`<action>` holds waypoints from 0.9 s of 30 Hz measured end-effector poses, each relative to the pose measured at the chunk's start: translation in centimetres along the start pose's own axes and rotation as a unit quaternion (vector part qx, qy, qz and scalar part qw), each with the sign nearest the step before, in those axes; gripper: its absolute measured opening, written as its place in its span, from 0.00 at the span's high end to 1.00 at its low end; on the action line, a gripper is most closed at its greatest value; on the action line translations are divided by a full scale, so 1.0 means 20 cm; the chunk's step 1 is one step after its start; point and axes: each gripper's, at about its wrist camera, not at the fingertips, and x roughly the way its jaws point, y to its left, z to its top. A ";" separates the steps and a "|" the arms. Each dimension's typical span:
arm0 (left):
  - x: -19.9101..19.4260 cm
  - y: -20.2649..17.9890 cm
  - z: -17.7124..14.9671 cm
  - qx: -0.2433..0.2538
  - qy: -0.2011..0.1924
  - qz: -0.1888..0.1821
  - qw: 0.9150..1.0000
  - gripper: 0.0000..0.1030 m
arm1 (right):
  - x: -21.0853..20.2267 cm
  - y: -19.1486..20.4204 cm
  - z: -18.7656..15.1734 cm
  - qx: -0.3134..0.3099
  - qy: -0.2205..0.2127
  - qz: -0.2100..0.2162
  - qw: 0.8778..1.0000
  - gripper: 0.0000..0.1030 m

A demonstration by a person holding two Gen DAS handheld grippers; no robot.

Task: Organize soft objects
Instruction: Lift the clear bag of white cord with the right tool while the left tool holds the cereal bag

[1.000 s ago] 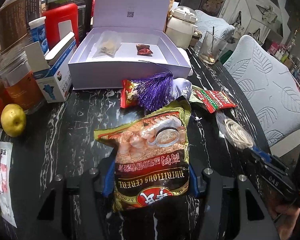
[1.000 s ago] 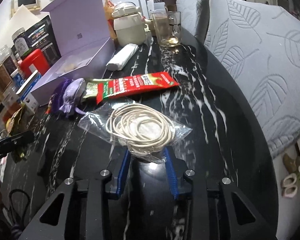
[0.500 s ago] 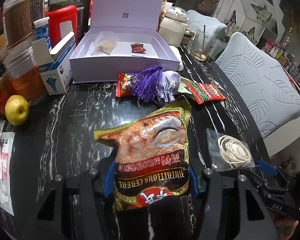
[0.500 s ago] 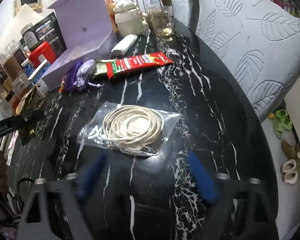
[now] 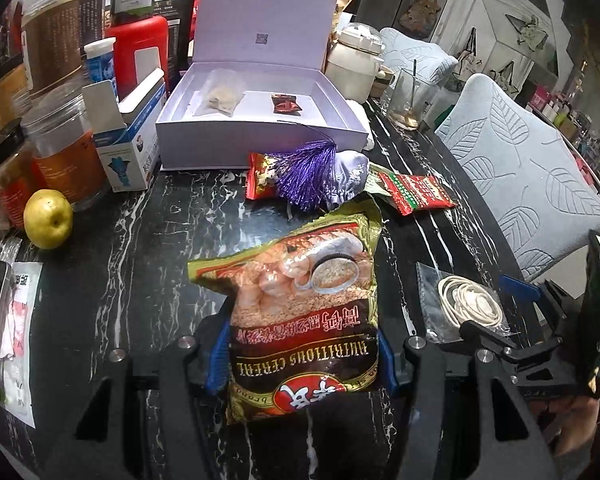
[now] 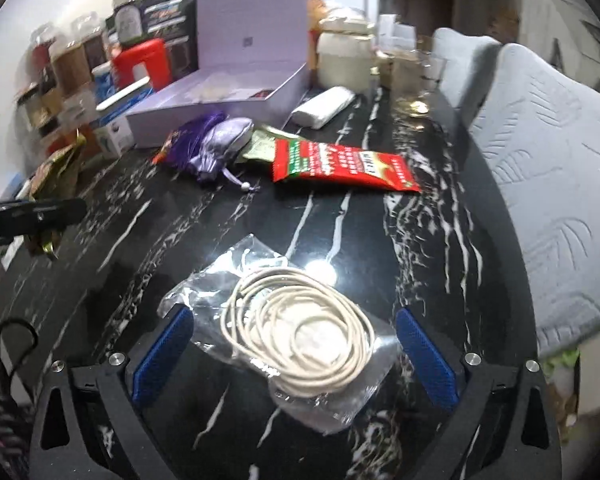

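Note:
My left gripper (image 5: 300, 354) is shut on a green and brown cereal bag (image 5: 300, 300), held over the black marble table (image 5: 140, 260). My right gripper (image 6: 294, 354) is open, its blue pads on either side of a clear bag of coiled white cord (image 6: 300, 328) that lies on the table; the bag also shows in the left wrist view (image 5: 466, 304). A purple tassel pouch (image 5: 320, 178) and a red snack packet (image 5: 414, 192) lie ahead. The open lilac box (image 5: 260, 120) holds two small packets.
Jars (image 5: 68, 148), a red tin (image 5: 140, 60), a small blue and white carton (image 5: 128, 136) and a yellow pear (image 5: 48, 218) stand at the left. A white pot (image 5: 354, 62) and a glass (image 5: 410, 100) stand behind the box. A grey chair (image 5: 528, 184) is at the right.
My right gripper has opened and let the cord bag go; the bag now lies on the table nearer the front edge. My left gripper still holds the cereal bag.

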 end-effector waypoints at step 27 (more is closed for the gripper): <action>0.03 -0.01 0.00 -0.001 0.008 -0.004 1.000 0.45 | 0.08 0.02 -0.01 -0.027 0.046 0.027 0.998 0.51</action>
